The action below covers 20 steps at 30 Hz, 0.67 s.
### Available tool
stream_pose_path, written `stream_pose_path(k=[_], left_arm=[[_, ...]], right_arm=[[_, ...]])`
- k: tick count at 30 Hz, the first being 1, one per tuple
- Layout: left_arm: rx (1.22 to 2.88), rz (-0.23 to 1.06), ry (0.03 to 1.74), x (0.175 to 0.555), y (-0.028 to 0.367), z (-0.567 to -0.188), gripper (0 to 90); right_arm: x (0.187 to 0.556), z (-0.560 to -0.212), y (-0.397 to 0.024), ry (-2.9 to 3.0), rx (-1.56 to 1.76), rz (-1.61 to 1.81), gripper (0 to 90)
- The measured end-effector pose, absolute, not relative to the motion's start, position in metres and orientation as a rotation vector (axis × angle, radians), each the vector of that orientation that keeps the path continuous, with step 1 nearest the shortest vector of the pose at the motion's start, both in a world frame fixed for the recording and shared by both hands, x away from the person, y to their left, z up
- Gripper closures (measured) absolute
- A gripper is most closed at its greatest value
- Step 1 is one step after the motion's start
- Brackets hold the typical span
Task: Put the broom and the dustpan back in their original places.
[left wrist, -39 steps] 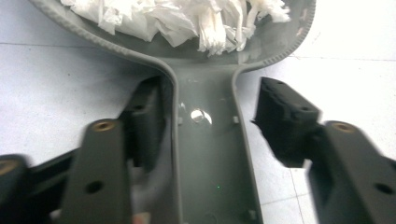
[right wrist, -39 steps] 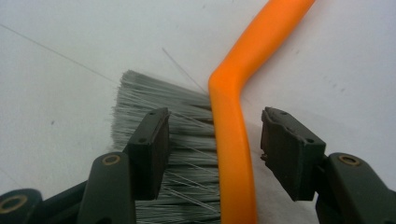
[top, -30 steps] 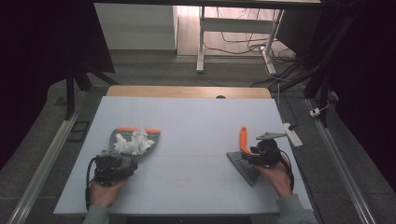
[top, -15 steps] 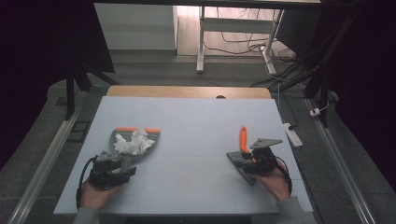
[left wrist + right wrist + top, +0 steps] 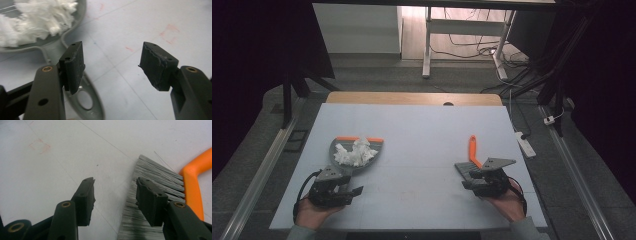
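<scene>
On the pale, matte table (image 5: 422, 130) a grey plastic dustpan (image 5: 343, 157) with an orange front lip lies at about eight o'clock, with a crumpled, fluffy wad of white paper (image 5: 356, 152) piled in its scoop. Its flat handle, ending in an oval hanging hole, runs back toward the left gripper (image 5: 343, 186), held low and nearly level in a hand at seven o'clock. In the left gripper view the black ribbed jaws stand apart and have just been closing; the handle lies under the left one, nothing is pinched. At four o'clock lies a brush (image 5: 469, 162) with stiff grey bristles and a curved orange handle. The right gripper (image 5: 474, 184) sits just behind it, jaws spread though just narrowing, one hanging above the bristles.
</scene>
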<state>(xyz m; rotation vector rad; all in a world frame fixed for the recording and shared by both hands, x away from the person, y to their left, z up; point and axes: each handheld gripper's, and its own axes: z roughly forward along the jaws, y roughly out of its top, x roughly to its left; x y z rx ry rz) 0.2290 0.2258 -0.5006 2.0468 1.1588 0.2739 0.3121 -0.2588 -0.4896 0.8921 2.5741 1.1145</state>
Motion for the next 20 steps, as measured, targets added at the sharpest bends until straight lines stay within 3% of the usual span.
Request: stream_pose_path(k=[20], left_arm=[[2.039,0.265,1.119,0.2248,0.2239,-0.5032,35.7]], right_arm=[[0.3070,-0.4911,-0.2647,2.551,0.844,1.162,49.1]])
